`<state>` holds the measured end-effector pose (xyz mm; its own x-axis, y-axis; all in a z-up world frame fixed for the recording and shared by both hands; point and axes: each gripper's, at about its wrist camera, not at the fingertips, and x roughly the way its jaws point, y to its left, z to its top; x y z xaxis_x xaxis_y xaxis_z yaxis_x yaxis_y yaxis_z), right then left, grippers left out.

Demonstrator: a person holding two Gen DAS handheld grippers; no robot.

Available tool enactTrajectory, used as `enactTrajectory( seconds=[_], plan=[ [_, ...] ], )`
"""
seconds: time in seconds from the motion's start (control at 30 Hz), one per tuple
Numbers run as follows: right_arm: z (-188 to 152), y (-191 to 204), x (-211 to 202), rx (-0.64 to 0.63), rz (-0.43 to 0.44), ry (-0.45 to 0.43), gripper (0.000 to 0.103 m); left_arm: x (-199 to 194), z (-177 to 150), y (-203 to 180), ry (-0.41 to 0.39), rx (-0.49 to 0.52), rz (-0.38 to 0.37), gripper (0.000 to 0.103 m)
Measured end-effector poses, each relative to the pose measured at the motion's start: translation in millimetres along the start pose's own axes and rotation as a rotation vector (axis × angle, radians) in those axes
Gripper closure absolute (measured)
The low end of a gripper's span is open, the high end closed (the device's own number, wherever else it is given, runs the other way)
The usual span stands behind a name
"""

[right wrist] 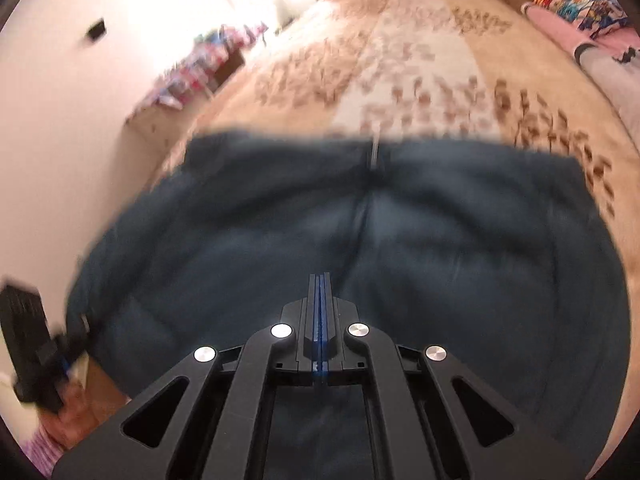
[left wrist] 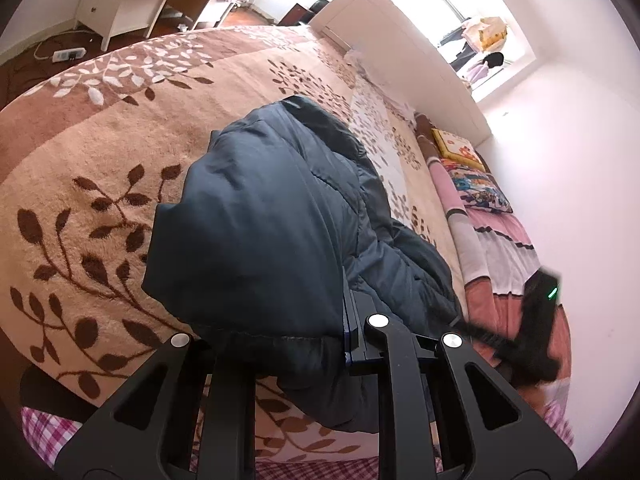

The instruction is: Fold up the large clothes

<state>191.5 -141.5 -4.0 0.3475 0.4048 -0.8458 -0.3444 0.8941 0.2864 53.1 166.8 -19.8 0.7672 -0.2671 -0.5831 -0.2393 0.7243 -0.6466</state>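
Note:
A dark blue puffer jacket (left wrist: 256, 216) lies on the bed, one part of it lifted and draped over my left gripper (left wrist: 340, 320). That gripper is shut on a fold of the jacket; one blue-padded finger (left wrist: 347, 332) shows and the other is hidden under the fabric. From the right wrist, the jacket (right wrist: 440, 240) spreads wide and blurred, its zipper running up the middle. My right gripper (right wrist: 320, 280) hovers over it, shut, pads together with nothing between them. The right gripper (left wrist: 536, 332) also shows blurred at the lower right of the left wrist view. A hand holds the left gripper (right wrist: 28, 344) at the far left.
A beige blanket (left wrist: 100, 160) with brown leaf print covers the bed. The white headboard (left wrist: 400, 40) and colourful pillows (left wrist: 476, 184) are at the far end. A white nightstand (left wrist: 108, 0) and a power strip (left wrist: 68, 54) stand on the floor beyond the bed.

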Motion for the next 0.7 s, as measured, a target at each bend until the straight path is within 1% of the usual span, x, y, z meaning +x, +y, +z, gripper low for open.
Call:
enactTrajectory(
  seconds=[0.1, 0.2, 0.27, 0.33, 0.4, 0.47, 0.5, 0.57, 0.6, 0.63, 0.7],
  plan=[
    [-14, -1, 31, 0.040, -0.015, 0.078, 0.102, -4, -2, -9, -0.004, 0.024, -0.003, 0.086],
    [-21, -7, 50, 0.070, -0.016, 0.114, 0.102, -8, -6, -25, -0.009, 0.079, -0.010, 0.086],
    [-23, -8, 57, 0.064, -0.022, 0.119, 0.102, -9, -8, -37, -0.014, 0.115, -0.013, 0.086],
    [-25, -4, 63, 0.027, -0.048, 0.110, 0.102, -11, -10, -48, -0.020, 0.150, -0.013, 0.086],
    [-24, -3, 64, 0.024, -0.056, 0.108, 0.102, -14, -11, -59, -0.034, 0.192, 0.001, 0.086],
    [-24, -7, 55, 0.069, -0.027, 0.099, 0.102, -18, -10, -64, -0.047, 0.214, 0.014, 0.086],
    [-26, -9, 45, 0.089, -0.008, 0.079, 0.102, -19, -8, -63, -0.049, 0.212, 0.014, 0.086],
    [-33, -6, 18, 0.075, 0.027, 0.020, 0.102, -20, -7, -62, -0.045, 0.198, 0.016, 0.086],
    [-41, -2, 2, 0.048, 0.042, -0.009, 0.102, -20, -6, -62, -0.046, 0.197, 0.019, 0.086],
    [-48, 1, -8, 0.034, 0.049, -0.019, 0.102, -21, -7, -62, -0.047, 0.200, 0.024, 0.086],
    [-72, 4, -27, 0.027, 0.085, -0.021, 0.102, -21, -8, -66, -0.049, 0.204, 0.026, 0.086]
  ],
)
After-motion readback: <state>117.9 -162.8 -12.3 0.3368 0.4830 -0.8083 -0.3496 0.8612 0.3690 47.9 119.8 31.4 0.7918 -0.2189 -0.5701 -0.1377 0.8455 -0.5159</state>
